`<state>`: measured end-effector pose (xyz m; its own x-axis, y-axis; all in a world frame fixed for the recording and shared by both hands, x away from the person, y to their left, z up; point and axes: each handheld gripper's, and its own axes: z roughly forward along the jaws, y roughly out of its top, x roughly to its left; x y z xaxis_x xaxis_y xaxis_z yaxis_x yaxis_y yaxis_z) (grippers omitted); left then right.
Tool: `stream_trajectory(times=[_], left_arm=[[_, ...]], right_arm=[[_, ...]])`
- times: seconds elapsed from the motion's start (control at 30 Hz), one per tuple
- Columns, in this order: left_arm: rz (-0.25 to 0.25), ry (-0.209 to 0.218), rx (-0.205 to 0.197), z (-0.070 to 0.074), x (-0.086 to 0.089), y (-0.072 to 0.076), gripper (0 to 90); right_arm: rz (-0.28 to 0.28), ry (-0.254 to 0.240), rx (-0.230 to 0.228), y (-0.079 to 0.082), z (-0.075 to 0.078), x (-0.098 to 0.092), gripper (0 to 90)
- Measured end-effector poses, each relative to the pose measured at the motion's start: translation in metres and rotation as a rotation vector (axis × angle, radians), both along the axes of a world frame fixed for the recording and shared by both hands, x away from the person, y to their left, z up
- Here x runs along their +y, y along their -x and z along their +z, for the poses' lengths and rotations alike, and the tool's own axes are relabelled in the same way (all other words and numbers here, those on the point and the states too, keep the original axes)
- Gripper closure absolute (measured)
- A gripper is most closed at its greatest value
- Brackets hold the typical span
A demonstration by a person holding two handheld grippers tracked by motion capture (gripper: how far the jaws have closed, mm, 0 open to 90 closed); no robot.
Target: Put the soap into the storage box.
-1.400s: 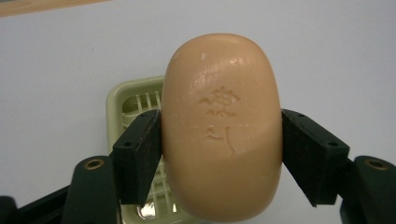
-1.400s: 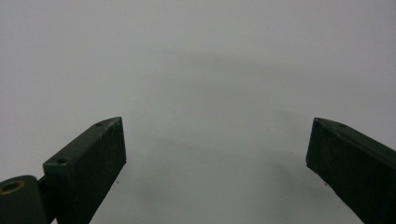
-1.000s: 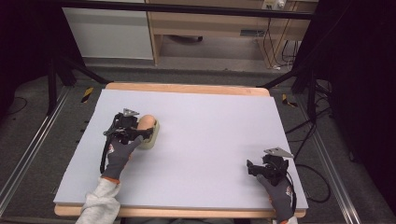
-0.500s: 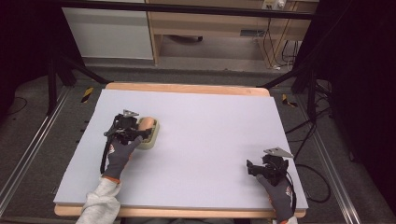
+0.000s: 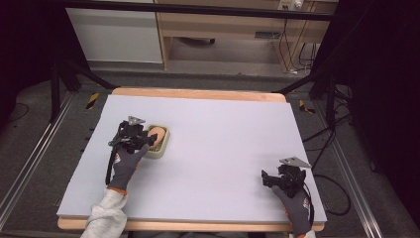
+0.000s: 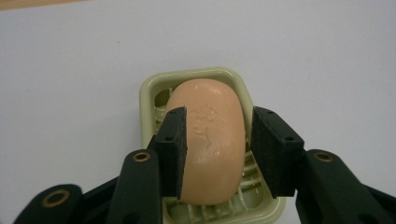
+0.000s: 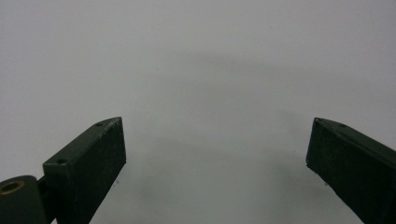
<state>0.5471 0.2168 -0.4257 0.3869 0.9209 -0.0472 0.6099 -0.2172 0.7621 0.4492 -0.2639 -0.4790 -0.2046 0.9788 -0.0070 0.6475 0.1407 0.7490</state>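
The left hand-held gripper (image 6: 215, 149), seen close, has just loosened around the soap (image 6: 208, 140); right one (image 7: 215, 163) gapes.

A pale grey table (image 5: 223, 148) bears a green soap dish (image 5: 159, 144), apparently ribbed.

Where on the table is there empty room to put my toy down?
The widest bare patch of the table lies between the soap dish and the right claw. The strip along the far edge is bare too. It is crowded only where the left claw straddles the soap.
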Motion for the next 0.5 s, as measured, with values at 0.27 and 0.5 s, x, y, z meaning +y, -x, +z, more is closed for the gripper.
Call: stream_trajectory(times=[0.27,0.5], left_arm=[[-0.028,0.032,-0.025,0.004,0.001,0.006,44.6],[-0.028,0.01,-0.047,0.004,0.009,0.019,28.1]], right_arm=[[-0.008,-0.001,-0.02,0.002,0.002,-0.001,5.2],[-0.016,0.002,-0.03,0.003,0.003,-0.003,5.1]])
